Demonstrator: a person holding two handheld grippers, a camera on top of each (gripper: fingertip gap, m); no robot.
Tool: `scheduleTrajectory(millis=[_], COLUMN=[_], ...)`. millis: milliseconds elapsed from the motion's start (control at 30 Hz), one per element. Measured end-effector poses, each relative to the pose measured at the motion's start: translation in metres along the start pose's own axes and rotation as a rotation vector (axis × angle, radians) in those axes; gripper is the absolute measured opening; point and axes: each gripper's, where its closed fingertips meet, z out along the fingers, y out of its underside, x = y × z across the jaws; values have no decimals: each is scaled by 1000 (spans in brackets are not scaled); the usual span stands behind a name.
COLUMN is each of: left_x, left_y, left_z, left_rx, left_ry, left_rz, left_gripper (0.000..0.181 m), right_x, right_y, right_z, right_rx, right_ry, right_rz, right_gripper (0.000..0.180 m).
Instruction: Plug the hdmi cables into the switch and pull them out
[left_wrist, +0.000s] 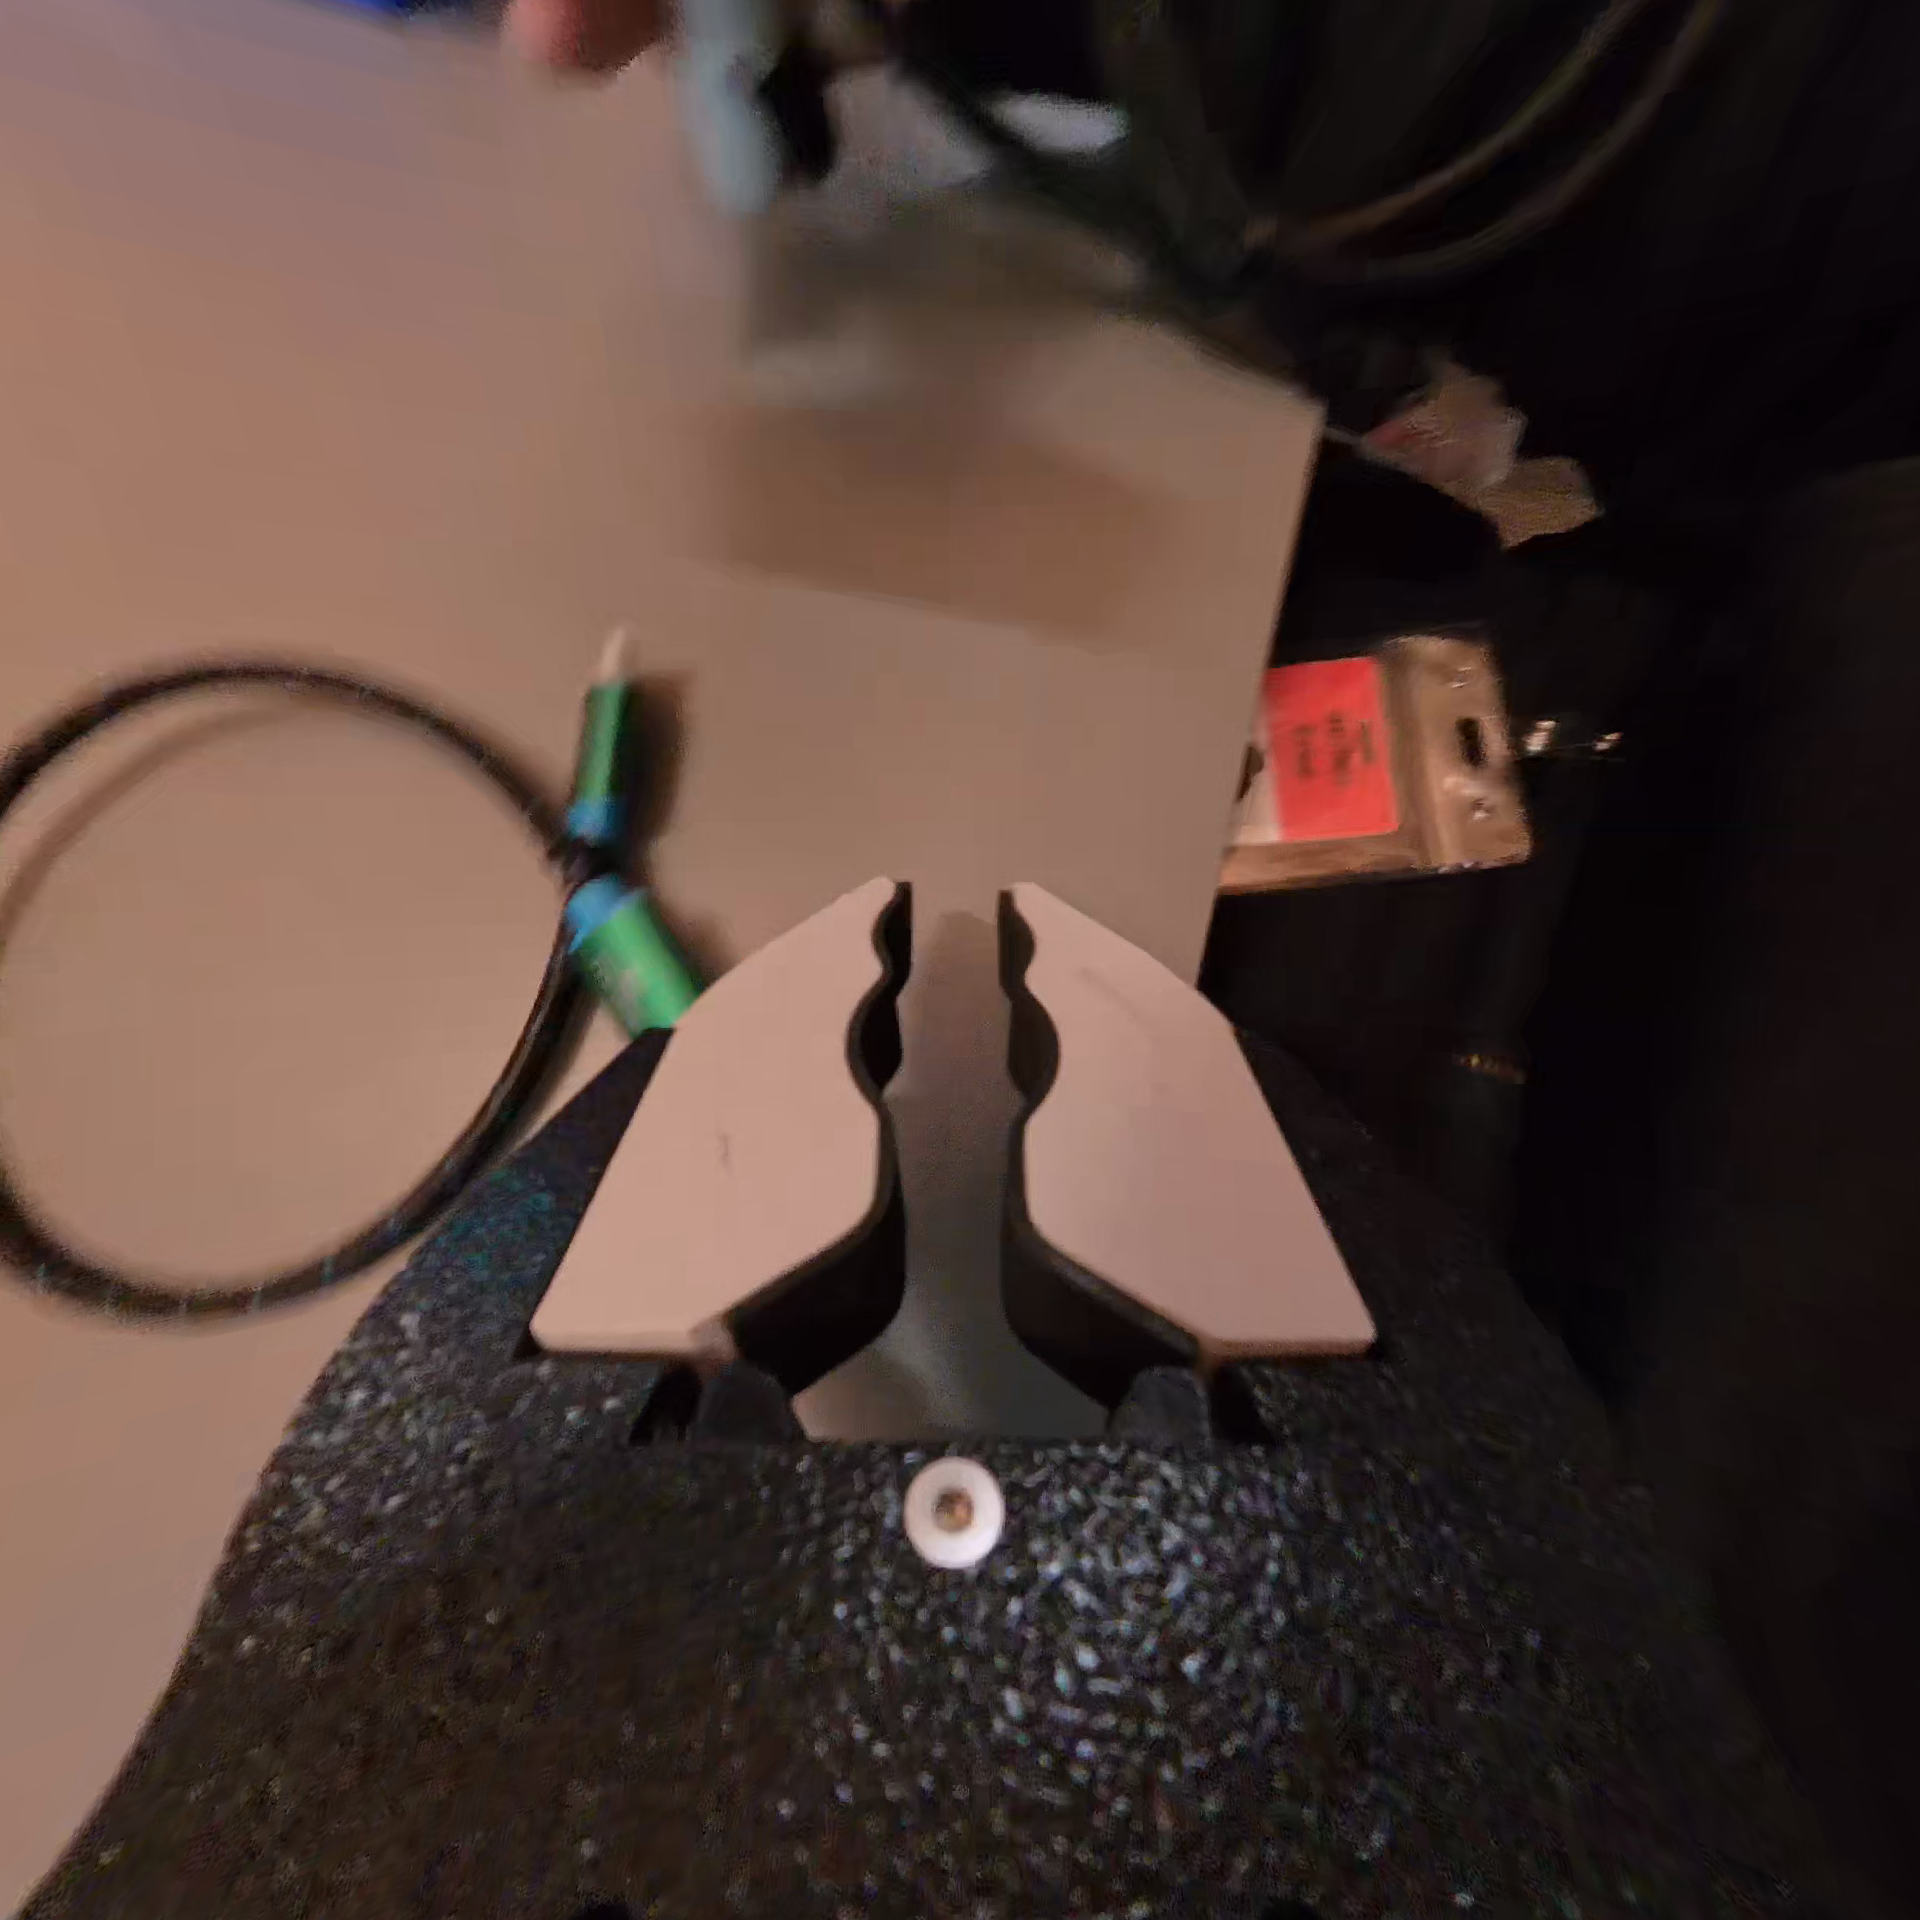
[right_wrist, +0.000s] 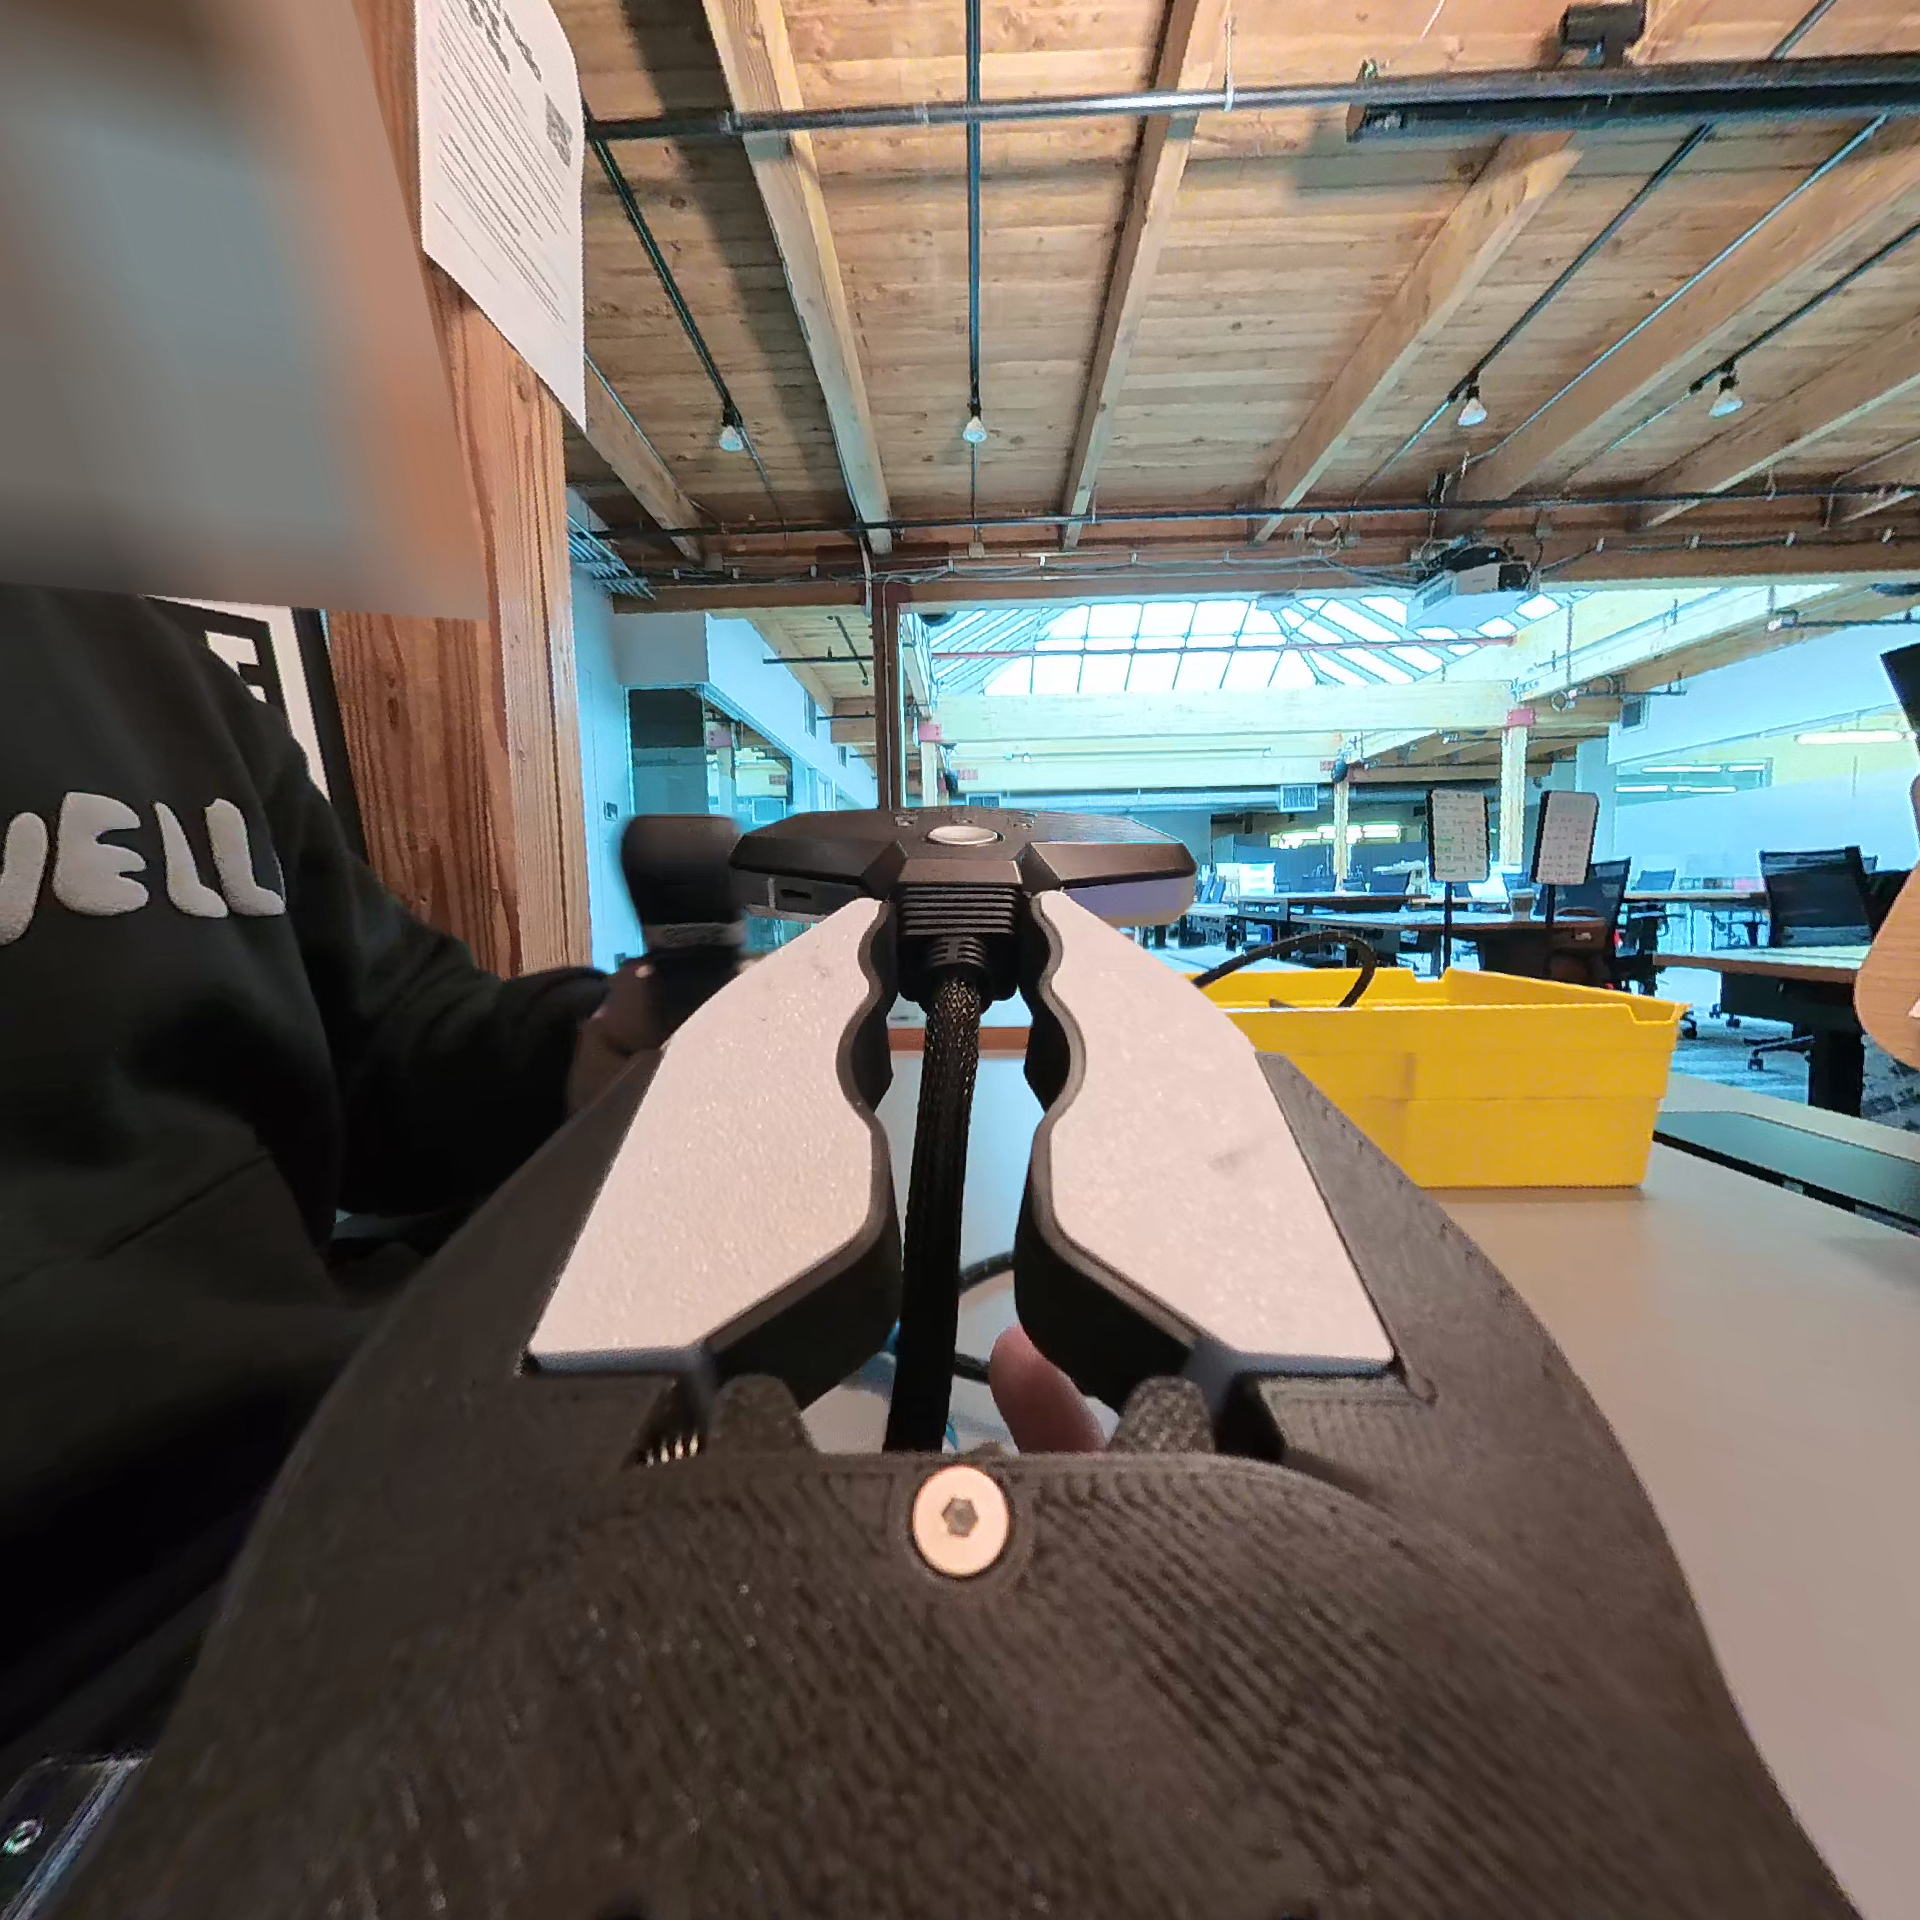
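Switch (right_wrist: 961, 852) held up off table (right_wrist: 1714, 1299) by right tool (right_wrist: 956, 935) pinching plug (right_wrist: 956, 914), presumably for pulling; left tool (left_wrist: 954, 904) slightly spread, empty.

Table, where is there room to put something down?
The table is bare above the looped black cable and across to its right edge. Near the green plugs beside the left tool it is crowded. The yellow bin takes the far part.
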Motion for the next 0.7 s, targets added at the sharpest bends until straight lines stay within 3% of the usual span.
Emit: scheduleTrajectory(millis=[100,233,333,433,567,700], left_x=[-8,-44,-75,-101,-90,-80], left_y=[-15,-26,-24,-26,-28,-16], left_z=[6,-20,-35,-35,-12,10], left_rx=[26,74,-29,-296,-378,-422], left_ry=[-46,-118,-241,-359,-236,-73], left_rz=[130,406,905,1441,1942,2181], left_gripper=[24,31,45,60,59,47], right_x=[0,-1,-2,0,4,5], right_y=[-1,1,2,1,0,-2], right_z=[-1,0,1,0,-2,-4], right_rx=[6,-6,-10,-7,-5,3], right_ry=[1,-6,-12,-5,14,24], right_rz=[2,0,2,0,-4,-8], right_gripper=[22,22,22,22,22,22])
